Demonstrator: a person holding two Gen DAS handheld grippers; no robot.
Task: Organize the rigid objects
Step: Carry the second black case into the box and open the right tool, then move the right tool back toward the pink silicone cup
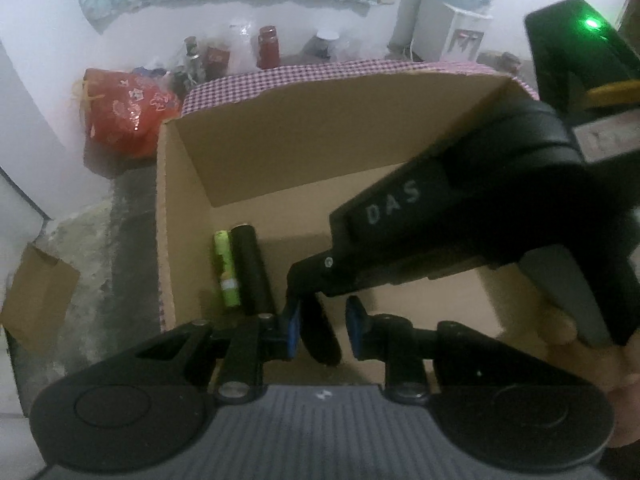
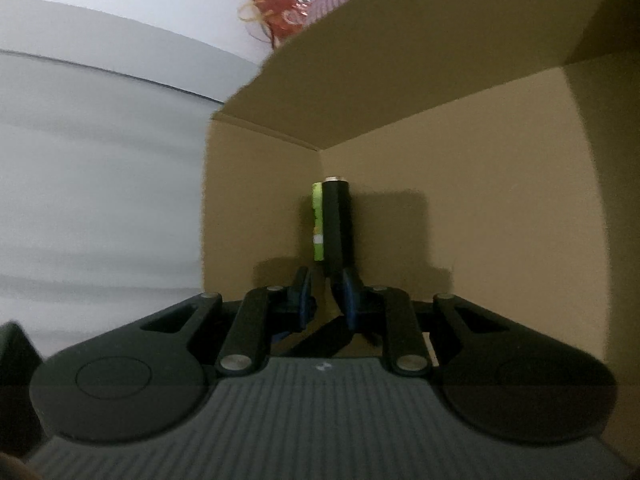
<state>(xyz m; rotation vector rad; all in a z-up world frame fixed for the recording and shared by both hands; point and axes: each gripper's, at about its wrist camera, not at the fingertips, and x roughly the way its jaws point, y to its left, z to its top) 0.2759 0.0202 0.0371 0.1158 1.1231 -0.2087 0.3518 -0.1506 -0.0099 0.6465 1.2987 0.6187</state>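
Note:
An open cardboard box (image 1: 280, 152) holds a black cylinder (image 1: 250, 272) and a lime-green tube (image 1: 226, 270) lying side by side by its left wall. My left gripper (image 1: 322, 330) hovers over the box's near edge, its blue-padded jaws apart, with a dark object (image 1: 320, 336) between them; I cannot tell whether they touch it. My right gripper reaches down into the box from the right (image 1: 440, 232). In the right wrist view its jaws (image 2: 324, 294) are slightly apart just short of the black cylinder (image 2: 340, 224) and green tube (image 2: 318, 220), holding nothing.
The box stands on a red-checked cloth (image 1: 320, 74). A red gift bag (image 1: 128, 108), jars and bottles (image 1: 268, 46) stand behind it. A small cardboard box (image 1: 36, 300) lies on the floor at left. A water dispenser (image 1: 460, 20) is at the back right.

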